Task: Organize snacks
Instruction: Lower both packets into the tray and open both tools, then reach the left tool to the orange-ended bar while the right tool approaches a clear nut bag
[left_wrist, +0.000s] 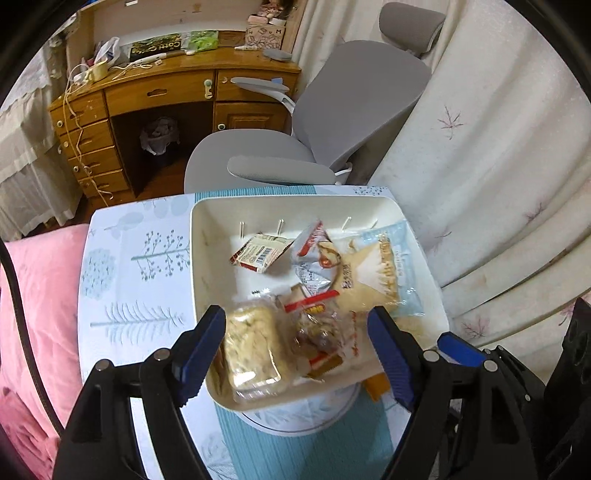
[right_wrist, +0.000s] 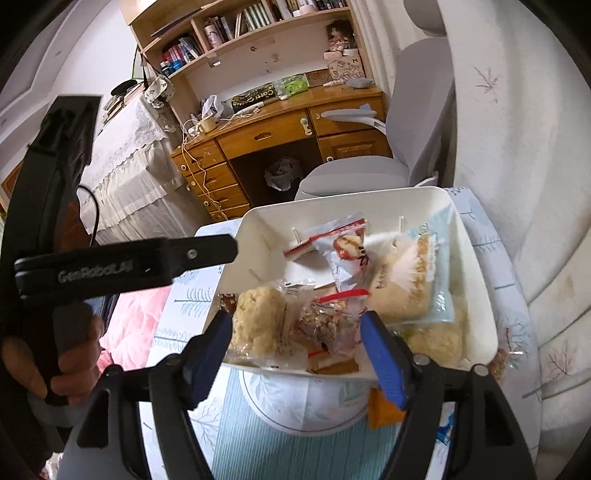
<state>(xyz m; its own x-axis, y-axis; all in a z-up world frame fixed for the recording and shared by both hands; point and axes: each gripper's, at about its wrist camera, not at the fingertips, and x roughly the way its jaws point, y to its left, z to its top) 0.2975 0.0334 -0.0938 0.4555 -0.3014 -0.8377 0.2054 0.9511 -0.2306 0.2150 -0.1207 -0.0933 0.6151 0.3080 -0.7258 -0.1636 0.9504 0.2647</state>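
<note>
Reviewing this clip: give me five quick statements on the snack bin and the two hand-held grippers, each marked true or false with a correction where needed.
1. The white bin holds several wrapped snacks. True.
2. The left hand-held gripper is clamped on a packet. False: its jaws are open, with nothing between them gripped.
3. A clear-wrapped pale rice cake lies at the bin's near edge. True.
4. The right hand-held gripper is shut. False: its jaws stand apart, over the near edge of the bin.
5. The bin sits directly on the floor. False: it rests on a round container on the patterned tablecloth.
</note>
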